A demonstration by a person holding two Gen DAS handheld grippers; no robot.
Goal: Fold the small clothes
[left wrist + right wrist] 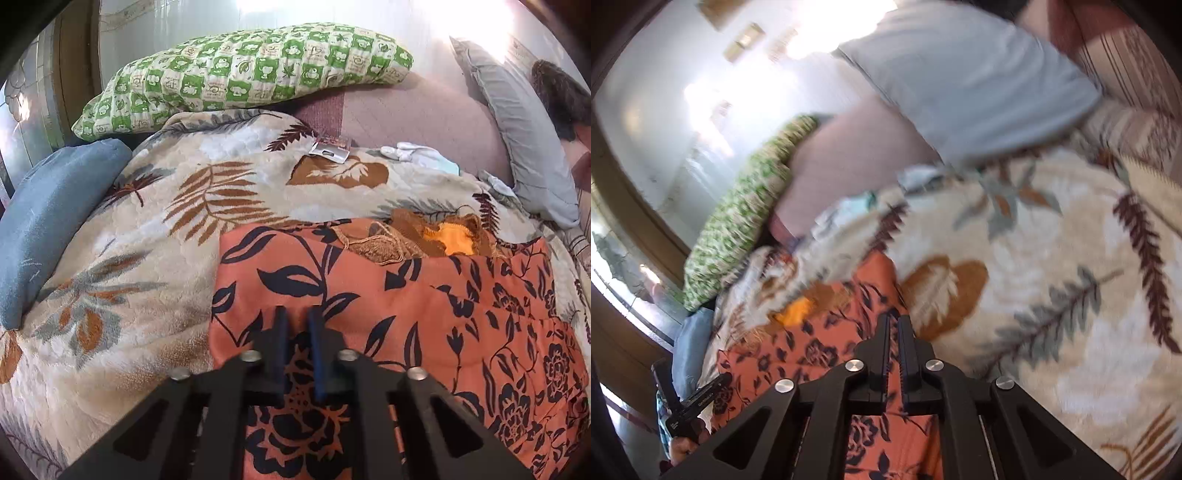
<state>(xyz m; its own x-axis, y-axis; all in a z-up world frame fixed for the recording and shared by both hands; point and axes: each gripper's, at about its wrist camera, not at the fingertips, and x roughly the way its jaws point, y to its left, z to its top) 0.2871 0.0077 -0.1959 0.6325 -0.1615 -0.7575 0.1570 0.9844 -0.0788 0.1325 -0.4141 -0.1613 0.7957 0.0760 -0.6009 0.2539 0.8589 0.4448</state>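
Observation:
An orange garment with a black flower print (406,302) lies spread on the leaf-patterned blanket (147,240). My left gripper (298,314) is over its near left part with the fingers drawn close together and nothing seen pinched. A brown knitted piece with a bright orange patch (424,236) lies at the garment's far edge. In the blurred right wrist view, my right gripper (894,318) is above the garment's (820,350) right edge. Its jaws stand a thin slit apart with no cloth in the gap. The left gripper's body (690,402) shows at the lower left, held by a hand (679,446).
A green checked pillow (240,74) lies at the back, a blue cushion (48,221) on the left and a grey pillow (524,147) on the right. Small white clothes (410,151) and a shiny packet (330,149) rest on the far blanket.

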